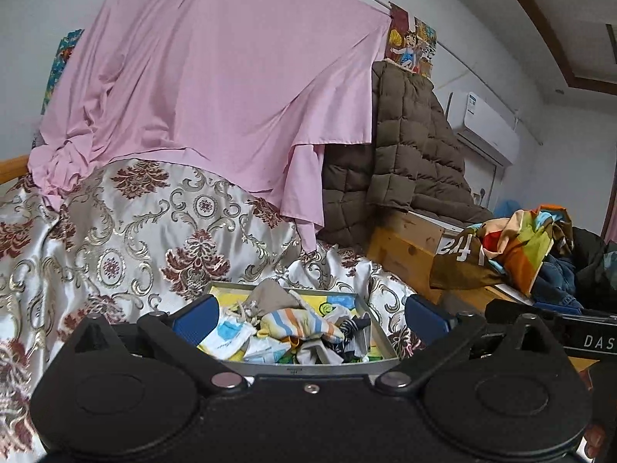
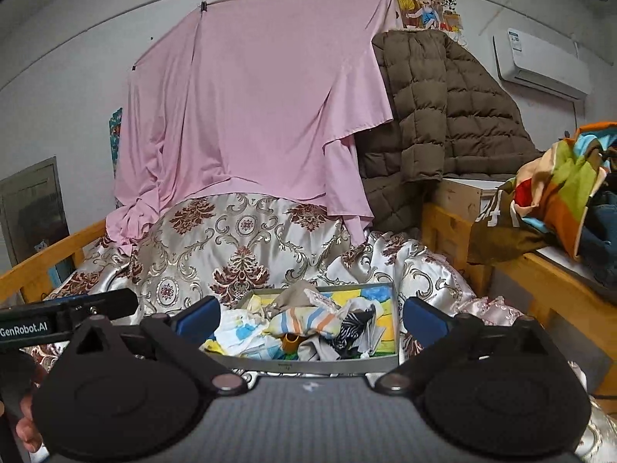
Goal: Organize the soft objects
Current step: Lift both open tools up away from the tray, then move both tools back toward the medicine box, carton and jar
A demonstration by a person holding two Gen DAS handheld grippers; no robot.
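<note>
With both grippers' fingers (image 1: pixel 308 314) (image 2: pixel 310 314) wide apart and empty above the tray (image 2: pixel 308 364) of tangled socks (image 2: pixel 304 322) on the bed (image 2: pixel 239 247), one pinch may drag several out.

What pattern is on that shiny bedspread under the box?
The bedspread is silvery satin with dark red floral medallions and gold scrollwork, clearest in the right wrist view.

A shallow grey tray (image 1: pixel 376 366) lies flat on the patterned bedspread (image 1: pixel 127 239), holding a loose heap of small cloths (image 1: pixel 293 328): a grey one on top at the back, a striped orange-and-blue one in the middle, white printed ones at left, dark patterned ones at right.
</note>
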